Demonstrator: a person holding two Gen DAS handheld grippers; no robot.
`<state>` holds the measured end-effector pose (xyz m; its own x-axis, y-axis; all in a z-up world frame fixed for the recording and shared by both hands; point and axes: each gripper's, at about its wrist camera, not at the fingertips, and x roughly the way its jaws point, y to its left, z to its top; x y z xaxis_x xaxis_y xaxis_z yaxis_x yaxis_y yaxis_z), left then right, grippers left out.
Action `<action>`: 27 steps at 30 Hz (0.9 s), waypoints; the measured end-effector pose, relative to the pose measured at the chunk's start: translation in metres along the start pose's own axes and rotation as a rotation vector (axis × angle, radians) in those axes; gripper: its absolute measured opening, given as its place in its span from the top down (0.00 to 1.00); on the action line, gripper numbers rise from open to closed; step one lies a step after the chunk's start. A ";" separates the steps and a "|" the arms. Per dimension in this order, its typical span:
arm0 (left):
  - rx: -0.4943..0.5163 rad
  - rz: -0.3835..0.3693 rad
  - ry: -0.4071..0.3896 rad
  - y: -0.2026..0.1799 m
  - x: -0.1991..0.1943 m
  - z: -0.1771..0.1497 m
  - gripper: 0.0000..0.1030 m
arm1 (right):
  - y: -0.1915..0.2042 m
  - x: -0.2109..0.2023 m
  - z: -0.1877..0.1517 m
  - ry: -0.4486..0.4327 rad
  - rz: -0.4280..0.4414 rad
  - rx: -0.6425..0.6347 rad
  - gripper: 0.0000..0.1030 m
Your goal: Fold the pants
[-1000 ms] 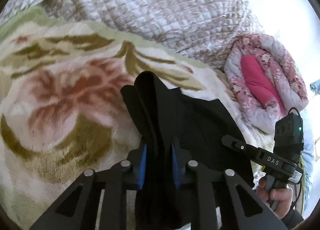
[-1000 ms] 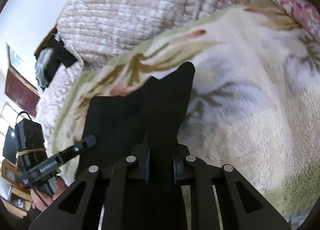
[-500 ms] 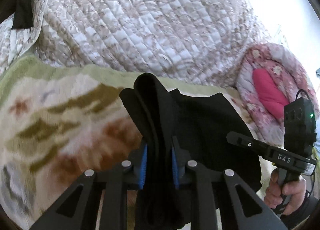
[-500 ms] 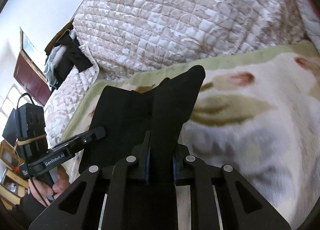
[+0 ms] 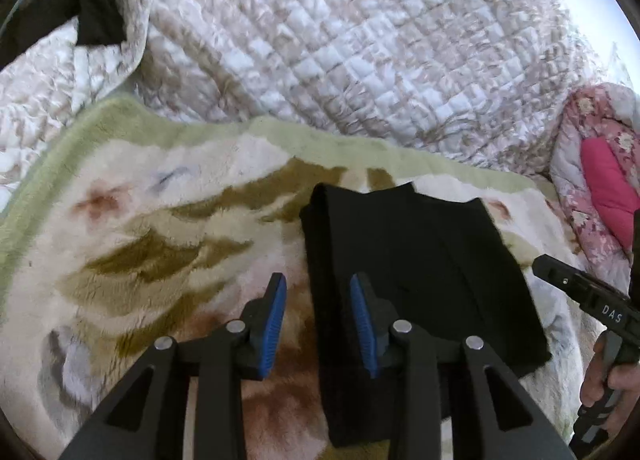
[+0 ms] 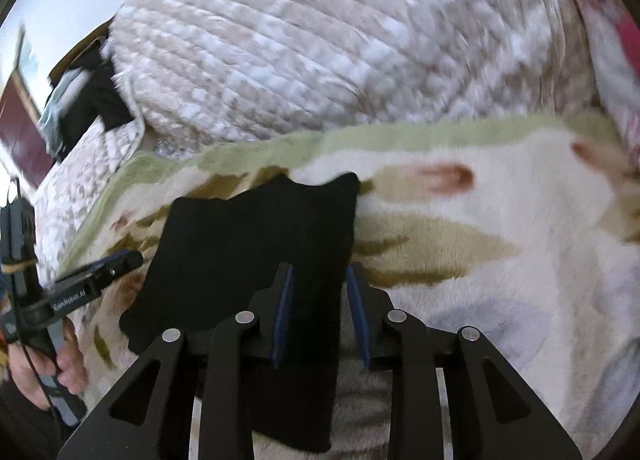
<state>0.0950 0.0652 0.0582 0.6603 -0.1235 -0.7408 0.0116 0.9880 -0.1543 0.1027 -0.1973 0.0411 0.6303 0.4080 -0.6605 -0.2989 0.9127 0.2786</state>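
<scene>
The black pants [image 5: 420, 272] lie folded flat on the plush floral blanket [image 5: 160, 244]. My left gripper [image 5: 319, 300] hovers over their left edge with its jaws opening. The cloth runs under the gap beside the right blue pad [image 5: 362, 324], and neither pad presses it. In the right wrist view the pants [image 6: 256, 244] stretch away to the left. My right gripper [image 6: 320, 288] is over their right edge, jaws opening, with the cloth lying loose between the blue pads. Each gripper also shows in the other's view: the right gripper [image 5: 560, 276], the left gripper [image 6: 116, 264].
A large quilted beige bedspread [image 5: 360, 44] is heaped just behind the blanket's green border [image 5: 340, 140]. A pink floral quilt [image 5: 600, 188] lies at the right. Dark clothes [image 6: 92, 100] hang at the far left. A hand [image 5: 608, 380] holds the right gripper's handle.
Both grippers carried the gripped pants edge forward toward the quilted bedspread. Their jaws have since parted, and the cloth has dropped flat onto the blanket.
</scene>
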 end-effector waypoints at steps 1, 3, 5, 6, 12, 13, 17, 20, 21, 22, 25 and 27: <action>0.013 -0.008 -0.011 -0.006 -0.005 -0.003 0.65 | 0.005 -0.003 -0.004 -0.004 0.008 -0.018 0.69; 0.041 -0.023 -0.020 -0.019 -0.013 -0.011 0.65 | 0.016 -0.006 -0.014 0.003 0.007 -0.058 0.67; 0.070 -0.034 -0.017 -0.032 -0.017 -0.020 0.65 | 0.027 -0.008 -0.027 0.009 0.004 -0.092 0.65; 0.082 -0.038 -0.014 -0.038 -0.017 -0.025 0.65 | 0.032 -0.009 -0.034 0.020 0.000 -0.108 0.65; 0.160 0.007 0.006 -0.057 -0.012 -0.050 0.64 | 0.039 0.009 -0.065 0.107 -0.056 -0.165 0.61; 0.159 0.009 0.005 -0.057 -0.014 -0.050 0.64 | 0.040 0.007 -0.064 0.101 -0.058 -0.167 0.60; 0.119 0.015 0.004 -0.053 -0.024 -0.053 0.65 | 0.037 -0.007 -0.064 0.090 -0.055 -0.123 0.57; 0.114 0.035 0.000 -0.053 -0.034 -0.062 0.64 | 0.038 -0.018 -0.071 0.079 -0.066 -0.107 0.56; 0.108 0.037 0.007 -0.053 -0.036 -0.065 0.64 | 0.040 -0.022 -0.074 0.071 -0.081 -0.110 0.54; 0.096 0.042 0.019 -0.051 -0.036 -0.070 0.64 | 0.040 -0.025 -0.077 0.070 -0.086 -0.109 0.52; 0.082 0.058 0.050 -0.049 -0.034 -0.080 0.64 | 0.040 -0.022 -0.087 0.100 -0.093 -0.098 0.52; 0.084 0.062 0.064 -0.049 -0.032 -0.085 0.64 | 0.040 -0.015 -0.091 0.128 -0.094 -0.118 0.52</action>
<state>0.0099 0.0126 0.0338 0.6122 -0.0653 -0.7880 0.0370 0.9979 -0.0539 0.0158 -0.1687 -0.0010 0.5653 0.3085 -0.7651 -0.3301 0.9345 0.1329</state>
